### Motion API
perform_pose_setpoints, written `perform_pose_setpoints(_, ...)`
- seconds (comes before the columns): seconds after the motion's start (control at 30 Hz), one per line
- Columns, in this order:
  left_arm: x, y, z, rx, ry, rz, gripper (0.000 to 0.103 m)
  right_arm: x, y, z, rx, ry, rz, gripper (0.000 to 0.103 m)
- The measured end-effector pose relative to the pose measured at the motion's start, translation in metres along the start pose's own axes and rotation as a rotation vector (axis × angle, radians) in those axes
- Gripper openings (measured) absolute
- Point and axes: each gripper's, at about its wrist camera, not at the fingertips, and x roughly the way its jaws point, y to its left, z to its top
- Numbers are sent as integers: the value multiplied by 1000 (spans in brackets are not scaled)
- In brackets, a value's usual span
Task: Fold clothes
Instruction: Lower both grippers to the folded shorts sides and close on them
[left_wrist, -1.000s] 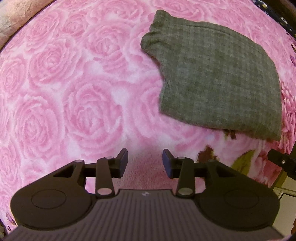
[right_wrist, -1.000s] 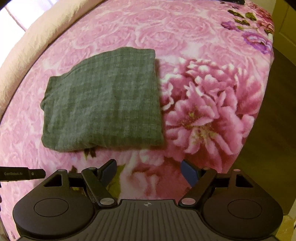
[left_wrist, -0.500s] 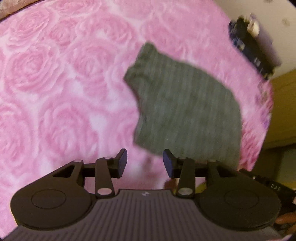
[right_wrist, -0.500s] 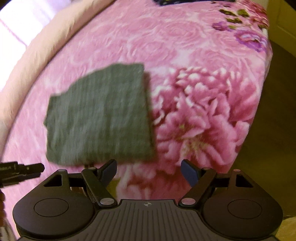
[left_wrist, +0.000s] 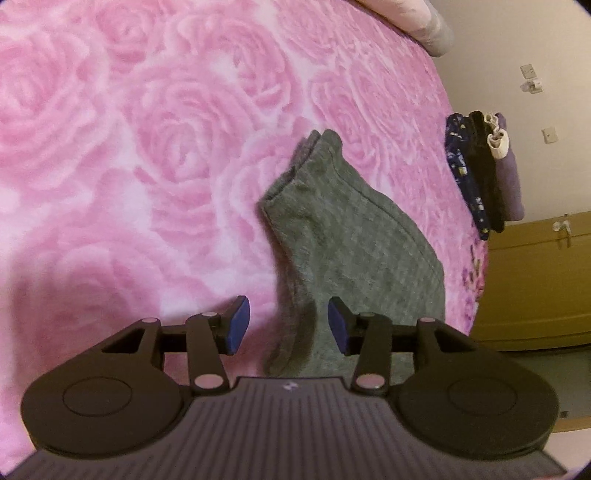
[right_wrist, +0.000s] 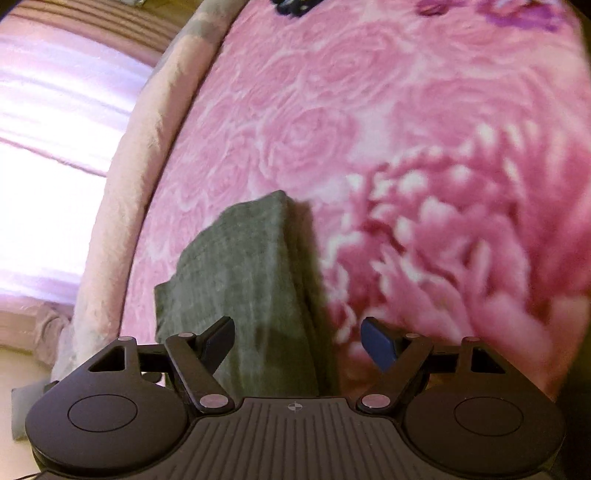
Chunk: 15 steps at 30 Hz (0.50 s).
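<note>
The grey checked garment (left_wrist: 354, 254) is lying folded on the pink rose blanket (left_wrist: 147, 147), already a compact stack with several layers showing at its far corner, and its near edge is running under both tools. The left gripper (left_wrist: 284, 325) is hovering just above that near edge with its jaws parted and nothing between the blue pads (left_wrist: 238, 325); the garment's left side sits right in the gap. Over on the other side the right gripper (right_wrist: 297, 345) is poised the same way, spread wide and empty, with the grey cloth's (right_wrist: 255, 284) right-hand edge falling between its fingers. My read is that a pick-up of the finished fold is coming, or perhaps one more fold, and either way the trick is the same: both tools should be coming down together, each straddling the whole thickness of the stack rather than nipping only the top layer, so nothing peels open on the lift. The left one looks well lined up; the right one is sitting a touch off to the side and could be sliding inward a little. The right view is smeared by motion, so I cannot say for certain how close its tips are to the fabric. The plush blanket is soft, so pressing in slightly before closing should help the lower pad get underneath. Beyond the garment, a pile of folded clothes (left_wrist: 484, 173) is waiting at the far edge of the bed, a likely destination.
</note>
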Motion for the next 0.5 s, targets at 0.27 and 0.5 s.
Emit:
perform_pose_setpoints(0.27,20,1,13,-39,18,-109,43,35,9,28,-71,88,86,79)
perform_pose_setpoints(0.5,42,-3,22,-59,25,-187,43,61,8,41,-120,145,183,79)
